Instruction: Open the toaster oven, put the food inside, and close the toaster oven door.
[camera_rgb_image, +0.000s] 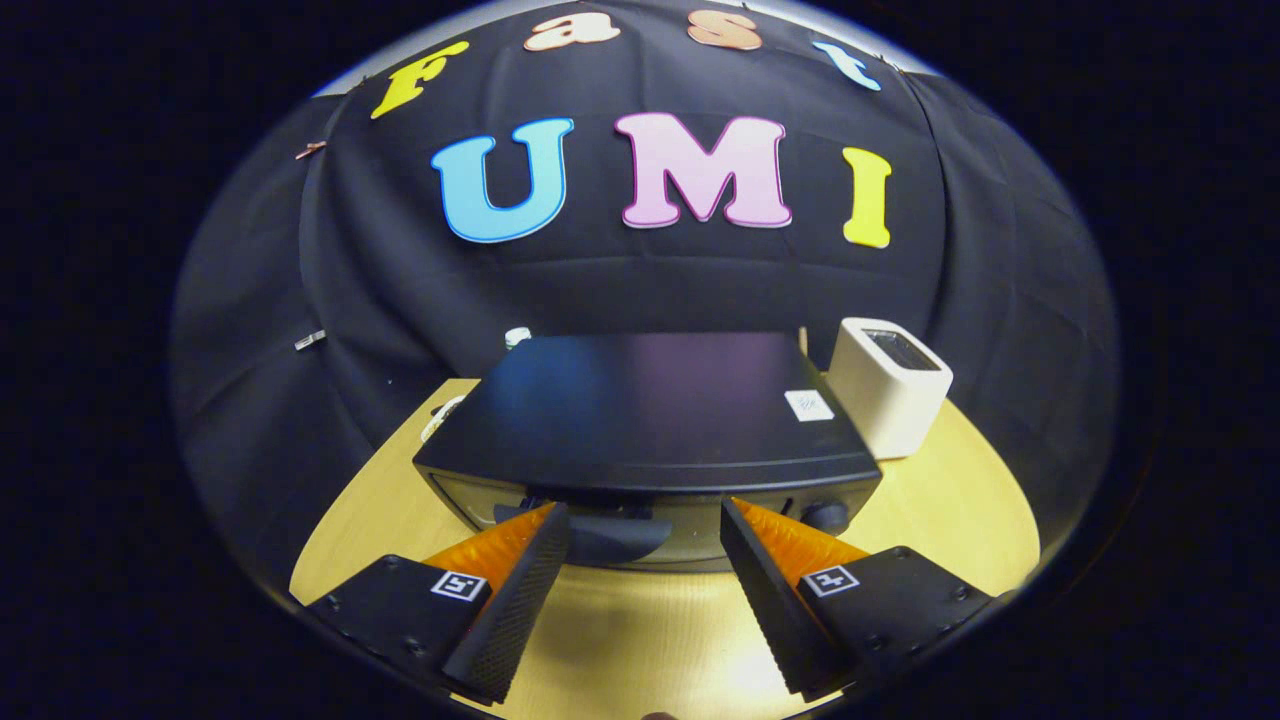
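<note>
— Two fingers apart, that's what I have on my feed: the jaws (645, 520) stand wide, clamped on nothing, low in the middle of the frame.

— Where's the oven?

— The oven (650, 430) sits dead centre on the table (960, 500), just beyond my fingertips. I'm looking down on its dark flat top and only a thin strip of its front. The door looks closed from here.

— Can you see the handle?

— Yes, the handle (620, 535) is a dark curved bar low on the front, lying between the two fingertips, nearer the one on the frame's left. I can't tell whether that tip touches it. A knob (825, 515) shows at the lower right of the front, just behind the other finger.

— Anything else on the table?

— A white box (885, 385) with a dark open top, right of centre, just beside the oven's rear corner. A small white sticker (809, 405) sits on the oven's top near that side. At the left of the oven a pale round thing (440, 418) peeks out, too hidden for me to tell what it is.
</note>
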